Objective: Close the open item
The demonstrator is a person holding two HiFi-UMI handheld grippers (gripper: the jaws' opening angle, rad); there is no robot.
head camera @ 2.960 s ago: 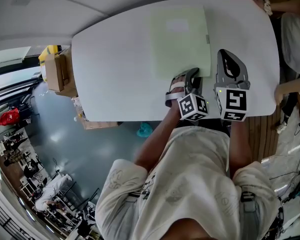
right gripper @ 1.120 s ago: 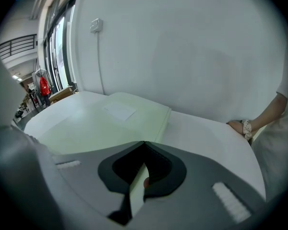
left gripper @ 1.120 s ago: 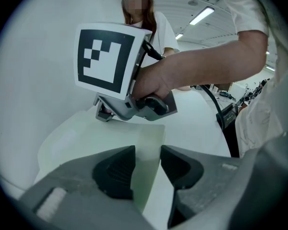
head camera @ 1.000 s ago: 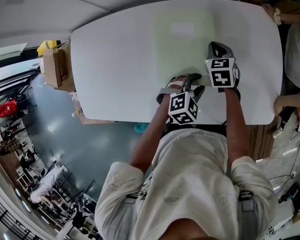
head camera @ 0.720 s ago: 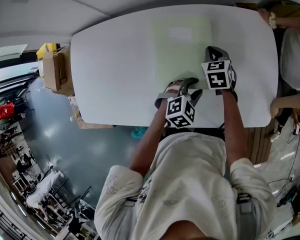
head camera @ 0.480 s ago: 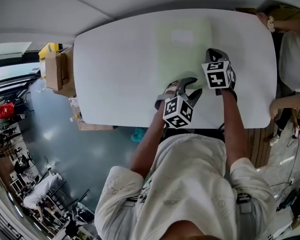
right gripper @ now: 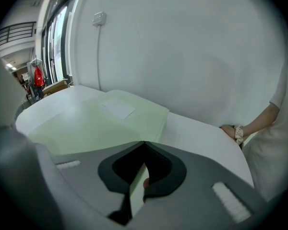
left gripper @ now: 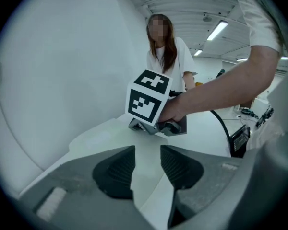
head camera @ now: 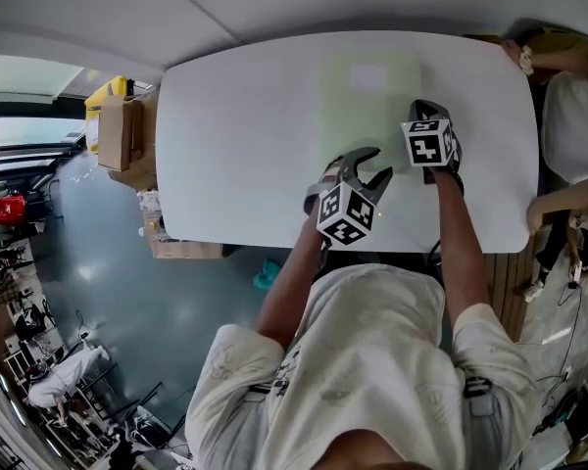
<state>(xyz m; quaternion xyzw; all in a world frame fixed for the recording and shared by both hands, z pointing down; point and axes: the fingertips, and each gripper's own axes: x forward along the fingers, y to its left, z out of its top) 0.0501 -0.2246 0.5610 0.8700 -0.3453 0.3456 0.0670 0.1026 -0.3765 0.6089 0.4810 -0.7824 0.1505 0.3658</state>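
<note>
Arms out over the near edge of the white table (head camera: 245,135), left forearm (head camera: 292,272) angled inward, right forearm (head camera: 461,248) straight ahead. Both tools tipped downward toward the tabletop.

Against a second ago: left tongs (head camera: 370,164) lifted clear of the surface and rolled, marker cube turned more toward the head camera; right tongs (head camera: 426,108) unmoved. Three seconds back, right tongs over bare table to the right of the pale green folder (head camera: 367,101); now planted at its near right corner.

Left tongs: jaws well apart, same gap as a second ago, nothing between them, only the folder's corner and the table showing through. Hovering just short of the folder's near edge, with the right tongs just ahead.

Right tongs: jaws brought together at the tips, set at the folder's near edge, a thin green strip visible in the slit behind the tips; impossible to say whether a sheet is pinched. Folder lying flat and closed, stretching away ahead and to the left of the right tongs.
</note>
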